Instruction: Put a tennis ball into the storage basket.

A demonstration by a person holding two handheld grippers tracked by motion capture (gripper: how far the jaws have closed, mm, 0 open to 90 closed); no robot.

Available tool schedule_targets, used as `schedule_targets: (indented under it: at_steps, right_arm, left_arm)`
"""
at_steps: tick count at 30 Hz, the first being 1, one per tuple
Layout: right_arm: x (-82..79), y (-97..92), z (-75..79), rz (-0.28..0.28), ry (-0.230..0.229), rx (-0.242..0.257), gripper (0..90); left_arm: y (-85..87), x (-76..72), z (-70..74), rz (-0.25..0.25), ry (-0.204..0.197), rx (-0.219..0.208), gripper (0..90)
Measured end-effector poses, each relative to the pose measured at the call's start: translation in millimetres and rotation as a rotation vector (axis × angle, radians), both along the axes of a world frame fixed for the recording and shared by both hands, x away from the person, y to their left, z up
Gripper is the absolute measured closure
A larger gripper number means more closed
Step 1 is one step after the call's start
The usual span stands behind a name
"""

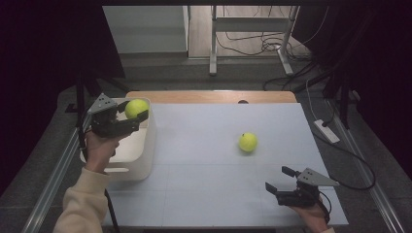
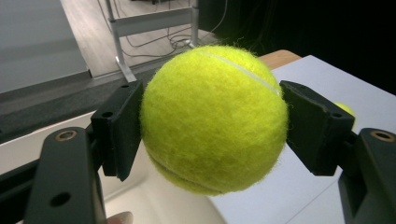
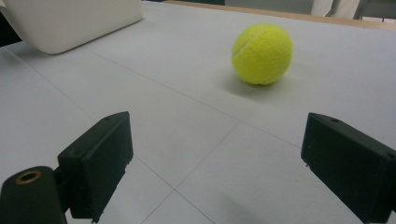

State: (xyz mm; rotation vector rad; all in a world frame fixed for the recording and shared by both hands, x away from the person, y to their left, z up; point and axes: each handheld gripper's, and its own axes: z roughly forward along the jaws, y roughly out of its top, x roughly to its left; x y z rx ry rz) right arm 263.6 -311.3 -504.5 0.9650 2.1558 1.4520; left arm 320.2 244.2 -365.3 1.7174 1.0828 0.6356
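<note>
Left gripper view: the left gripper (image 2: pixel 212 123) fingers (image 2: pixel 119 128) are clamped on a tennis ball (image 2: pixel 214 119), one pad on each side. High view: the held ball (image 1: pixel 136 108) hangs over the white bin (image 1: pixel 145 150), apparently above its rim. The right gripper (image 1: pixel 282 179) fingers stand wide and hold nothing, low over the tabletop (image 1: pixel 204 145). A second tennis ball (image 1: pixel 248 142) lies on the tabletop beyond them

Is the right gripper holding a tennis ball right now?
No, the right gripper has its fingers apart with nothing between them; the loose tennis ball lies ahead.
</note>
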Motion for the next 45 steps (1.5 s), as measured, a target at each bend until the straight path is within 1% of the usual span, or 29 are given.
schedule_targets:
  at_steps: [2, 10, 23, 28, 37, 45]
  right_arm:
    - [-0.1, 0.3, 0.0, 0.001, -0.001, -0.001, 8.9]
    - [0.2, -0.4, 0.0, 0.001, 0.0, 0.0, 8.9]
    - [0.3, -0.2, 0.2, -0.002, -0.001, 0.002, 8.9]
    - [0.2, -0.4, 0.2, -0.002, -0.003, 0.003, 9.0]
    - [0.3, -0.4, 0.1, -0.002, -0.002, 0.002, 8.9]
    - [0.2, -0.2, 0.0, -0.003, -0.001, 0.001, 8.9]
  left_arm:
    - [3.9, 3.1, -0.7, 0.015, 0.008, 0.002, 27.0]
    - [10.8, 8.5, -1.1, 0.047, 0.02, 0.008, 27.0]
    - [21.2, 18.2, -3.4, 0.092, 0.042, 0.025, 27.0]
    - [26.6, 21.6, -3.7, 0.109, 0.05, 0.019, 27.0]
    - [33.6, 28.2, -5.7, 0.138, 0.066, 0.027, 27.0]
    - [42.8, 36.8, -9.6, 0.177, 0.091, 0.032, 27.0]
